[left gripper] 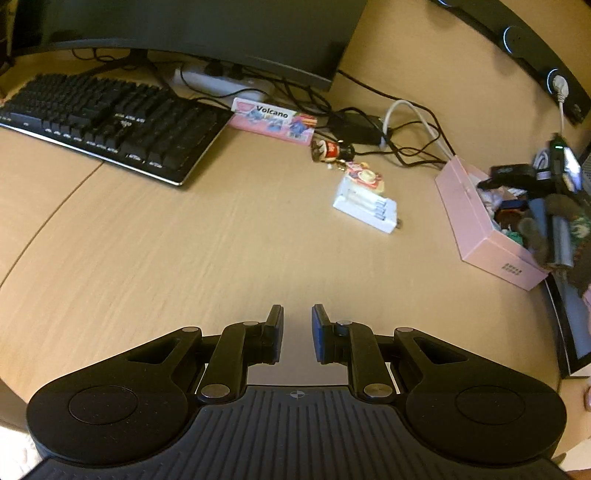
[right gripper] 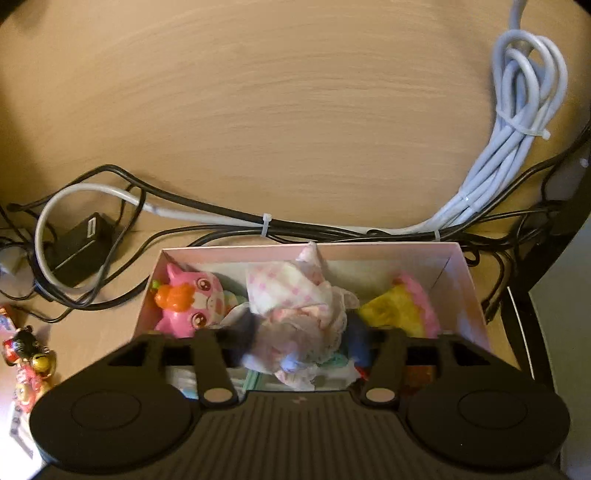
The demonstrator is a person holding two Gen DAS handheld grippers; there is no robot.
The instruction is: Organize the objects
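My right gripper (right gripper: 298, 341) hangs over the open pink box (right gripper: 465, 273), its jaws apart. A doll in pink-checked cloth (right gripper: 295, 299) lies between the fingers, blurred, on top of the box's contents. A pink cat toy (right gripper: 188, 302) and a yellow-pink toy (right gripper: 402, 306) lie beside it in the box. My left gripper (left gripper: 297, 314) is shut with nothing in it, above bare desk. Ahead of it lie a white battery charger (left gripper: 365, 206), a small figure with bells (left gripper: 332, 149) and a pink "Volcano" packet (left gripper: 273, 120). The pink box (left gripper: 480, 229) stands at the right.
A black keyboard (left gripper: 107, 118) and a monitor (left gripper: 207, 33) fill the far left. Tangled cables and a black adapter (right gripper: 81, 243) run behind the box, with a tied grey cable bundle (right gripper: 517, 110) at the right. The belled figure (right gripper: 29, 350) is left of the box.
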